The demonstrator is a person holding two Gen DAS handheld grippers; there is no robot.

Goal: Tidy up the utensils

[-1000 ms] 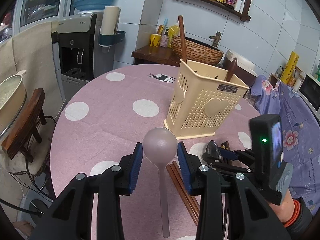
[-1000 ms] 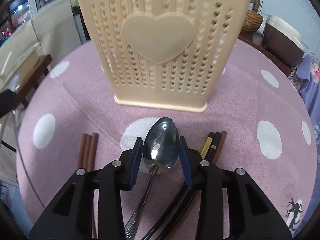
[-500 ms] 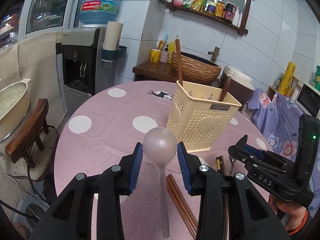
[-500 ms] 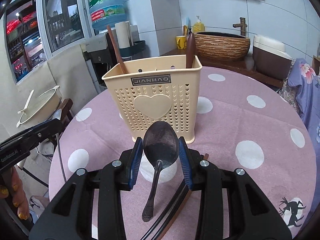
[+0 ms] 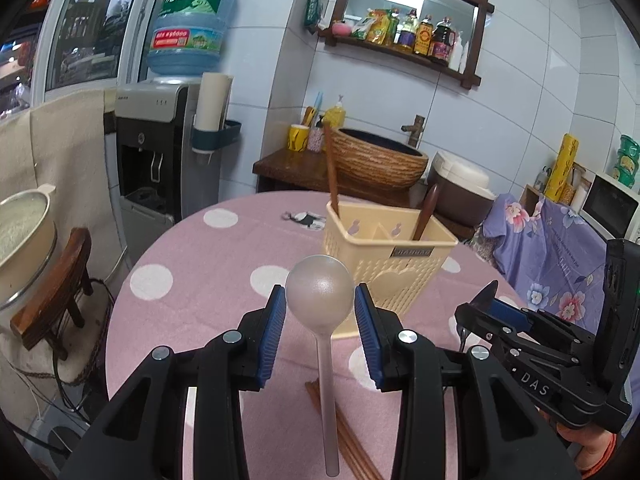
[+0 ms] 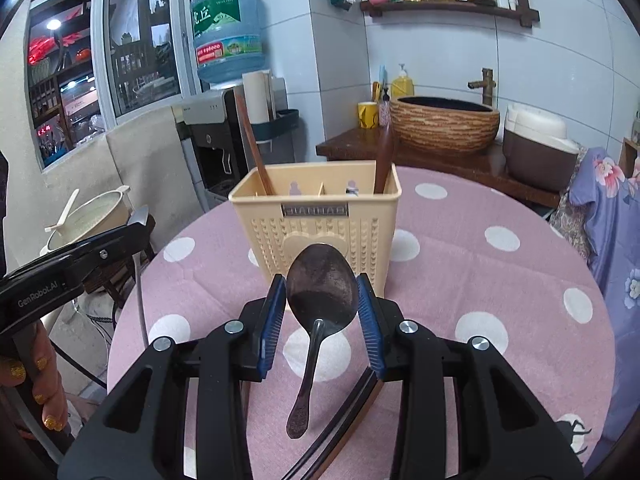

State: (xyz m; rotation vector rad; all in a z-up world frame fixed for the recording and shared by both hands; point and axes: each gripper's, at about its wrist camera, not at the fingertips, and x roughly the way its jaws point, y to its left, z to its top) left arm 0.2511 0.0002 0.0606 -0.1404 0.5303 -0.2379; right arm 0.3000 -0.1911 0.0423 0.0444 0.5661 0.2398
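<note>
Left tool pinches the bowl of a translucent frosted plastic spoon between its blue ribbed pads, handle hanging down toward the camera, spoon lifted clear of the round tabletop with a pink white-dotted cloth. Right tool pinches the bowl of a dark metal spoon the same way, handle drooping below the pads, spoon also off the cloth. Cream perforated plastic utensil holder with a heart on its front stands upright on the tabletop ahead of both tools, near but not touching either spoon. Inside it two brown wooden utensil handles: one leaning in the left compartment, one in the right; middle compartments look empty as far as visible. Reddish-brown wooden chopsticks lie flat on the cloth under the left tool. Black chopsticks lie on the cloth under the right tool, partly hidden by its body. In the left wrist view the right tool shows at the right edge, held by a hand. In the right wrist view the left tool's black finger shows at the left, with a person's hand on its grip. Blue water jug on a dispenser and a woven basin sit behind the tabletop.
</note>
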